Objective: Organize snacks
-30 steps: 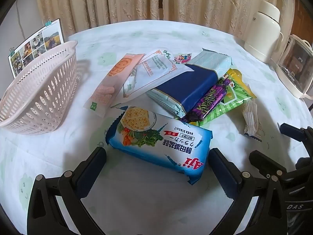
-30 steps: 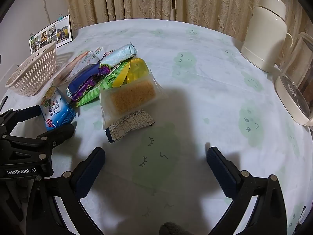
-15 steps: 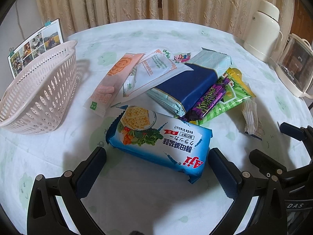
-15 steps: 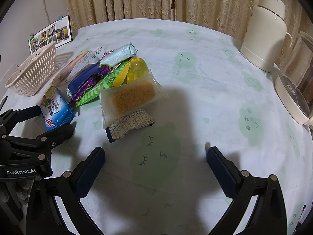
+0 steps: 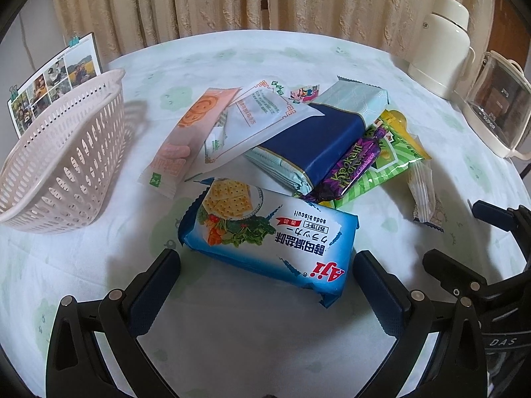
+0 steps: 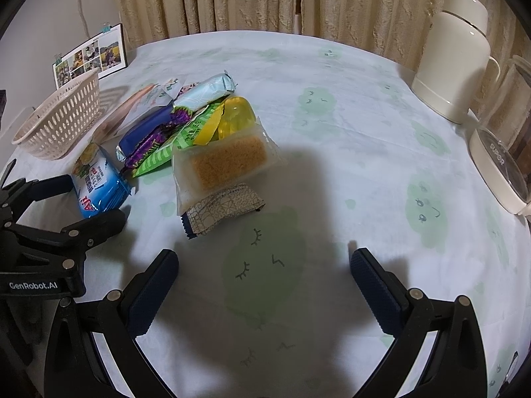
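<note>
Covering the round table, a pale cloud-print cloth (image 6: 348, 106) meets beige curtains (image 5: 205, 0); both grippers, left (image 5: 265, 282) and right (image 6: 264, 280), gape empty.

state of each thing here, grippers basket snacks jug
left gripper: open, jaws either side of the blue soda biscuit pack
right gripper: open, over bare cloth
blue soda biscuit pack: sealed, flat on table
basket: upright, inside hidden
snack pile: overlapping, outside basket
white jug: upright, lid on
</note>
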`<state>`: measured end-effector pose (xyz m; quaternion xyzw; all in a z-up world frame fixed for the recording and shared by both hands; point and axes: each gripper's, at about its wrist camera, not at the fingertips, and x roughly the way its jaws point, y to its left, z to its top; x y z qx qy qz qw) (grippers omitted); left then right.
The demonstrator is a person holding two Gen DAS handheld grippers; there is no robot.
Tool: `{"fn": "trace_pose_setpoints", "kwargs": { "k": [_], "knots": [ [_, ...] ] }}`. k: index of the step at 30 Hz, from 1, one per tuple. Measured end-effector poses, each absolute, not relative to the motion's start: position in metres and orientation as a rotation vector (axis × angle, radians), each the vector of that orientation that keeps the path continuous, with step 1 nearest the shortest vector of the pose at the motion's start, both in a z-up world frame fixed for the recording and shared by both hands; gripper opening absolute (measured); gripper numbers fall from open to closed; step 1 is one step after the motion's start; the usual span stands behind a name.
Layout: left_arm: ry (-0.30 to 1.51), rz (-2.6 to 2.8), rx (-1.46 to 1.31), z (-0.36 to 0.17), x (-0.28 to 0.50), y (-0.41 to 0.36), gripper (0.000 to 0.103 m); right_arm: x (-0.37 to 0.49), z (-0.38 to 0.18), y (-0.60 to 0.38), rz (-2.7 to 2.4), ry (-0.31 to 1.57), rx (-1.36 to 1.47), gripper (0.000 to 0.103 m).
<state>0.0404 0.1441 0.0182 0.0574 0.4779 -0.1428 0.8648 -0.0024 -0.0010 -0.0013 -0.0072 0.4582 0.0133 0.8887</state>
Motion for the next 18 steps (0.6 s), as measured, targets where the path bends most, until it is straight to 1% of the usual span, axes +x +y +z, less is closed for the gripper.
{"fn": "trace_pose_setpoints", "kwargs": {
  "k": [8,18],
  "knots": [
    [1.001,-0.307,0.116,0.018,0.041,0.144,0.103,-0.008,0.001,-0.006,0.112,0.945,-0.019,0.103],
    [0.988,-0.323,0.032,0.022,0.046,0.156,0.103,-0.003,0.004,-0.017,0.183,0.928,0.024,0.103]
  ]
}}
